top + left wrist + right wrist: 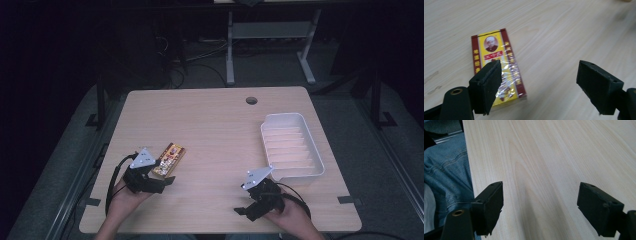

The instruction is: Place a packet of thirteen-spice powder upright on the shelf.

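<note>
Box (169, 159) is the thing in hand, a flat yellow and red carton wrapped in shiny film, and it is laid flat on the table (215, 130) near the left front part. Going from large to small: the table is seen first, of pale wood; then a white tray (316, 150) is placed at the right side, well apart from the box; then the box; then the two grippers.

The left gripper (537, 82) is held just beside the near end of the box, with the jaws spread wide and nothing between them. In the left gripper view the box is found ahead and to the left of the gap, partly behind the left jaw, and its long axis is directed away from the gripper and a little to the left. So the box is not yet centred between the jaws; a small shift to the left is probably needed before it can be closed across the short sides.

The right gripper (256, 200) is kept near the front edge, also spread open and empty, well apart from the box. The left hand is clearly the nearer one.
</note>
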Action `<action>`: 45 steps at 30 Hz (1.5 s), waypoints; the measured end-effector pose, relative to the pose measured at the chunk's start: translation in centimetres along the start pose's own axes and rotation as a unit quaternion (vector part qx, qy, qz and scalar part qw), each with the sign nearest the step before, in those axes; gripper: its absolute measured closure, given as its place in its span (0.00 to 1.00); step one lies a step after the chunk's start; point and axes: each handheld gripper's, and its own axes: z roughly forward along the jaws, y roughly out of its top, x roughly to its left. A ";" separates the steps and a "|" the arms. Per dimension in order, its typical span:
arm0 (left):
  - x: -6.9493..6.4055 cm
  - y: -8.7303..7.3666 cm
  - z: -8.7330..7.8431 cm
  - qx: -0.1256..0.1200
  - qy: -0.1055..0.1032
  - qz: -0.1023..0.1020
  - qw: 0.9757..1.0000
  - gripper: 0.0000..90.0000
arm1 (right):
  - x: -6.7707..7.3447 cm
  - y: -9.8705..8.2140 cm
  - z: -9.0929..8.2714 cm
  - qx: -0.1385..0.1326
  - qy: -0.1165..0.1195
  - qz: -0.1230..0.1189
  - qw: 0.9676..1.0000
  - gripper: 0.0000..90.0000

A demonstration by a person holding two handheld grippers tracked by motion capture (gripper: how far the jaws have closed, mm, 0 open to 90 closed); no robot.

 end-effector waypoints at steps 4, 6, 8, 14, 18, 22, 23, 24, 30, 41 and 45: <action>0.8 -0.1 0.7 0.013 0.014 -0.012 1.000 0.22 | 0.1 0.0 0.0 0.000 0.001 -0.002 1.000 0.23; 1.1 -0.2 1.0 0.019 0.024 -0.014 0.999 0.22 | 0.1 0.0 0.0 0.001 0.001 -0.002 1.000 0.23; 1.5 -0.2 1.3 0.022 0.030 -0.021 0.999 0.21 | 0.1 0.0 0.0 0.000 0.002 -0.001 1.000 0.23; 2.5 0.0 1.9 0.036 0.043 -0.039 0.998 0.20 | 0.2 0.1 0.1 0.003 0.003 -0.002 1.000 0.23; 2.6 0.1 2.4 0.049 0.043 -0.041 0.997 0.20 | 0.1 0.1 0.2 0.003 0.003 -0.003 1.000 0.23; 2.5 0.2 3.0 0.060 0.048 -0.035 0.996 0.21 | 0.2 0.2 0.1 0.002 0.002 -0.005 1.000 0.23; 2.5 0.2 3.1 0.063 0.050 -0.033 0.996 0.21 | 0.3 0.2 0.1 0.002 0.002 -0.006 1.000 0.23; 2.4 0.2 3.3 0.064 0.053 -0.033 0.996 0.21 | 0.3 0.2 0.1 0.002 0.002 -0.007 1.000 0.23; 2.4 0.2 4.0 0.088 0.062 -0.022 0.994 0.22 | 0.3 0.2 0.2 0.004 0.002 -0.007 1.000 0.23; 2.7 0.1 4.5 0.111 0.072 -0.031 0.991 0.30 | 0.5 0.5 0.2 -0.001 0.001 -0.012 1.000 0.23; 2.8 0.1 4.4 0.110 0.066 -0.036 0.991 0.34 | 0.7 0.7 0.2 -0.004 -0.001 -0.015 1.000 0.23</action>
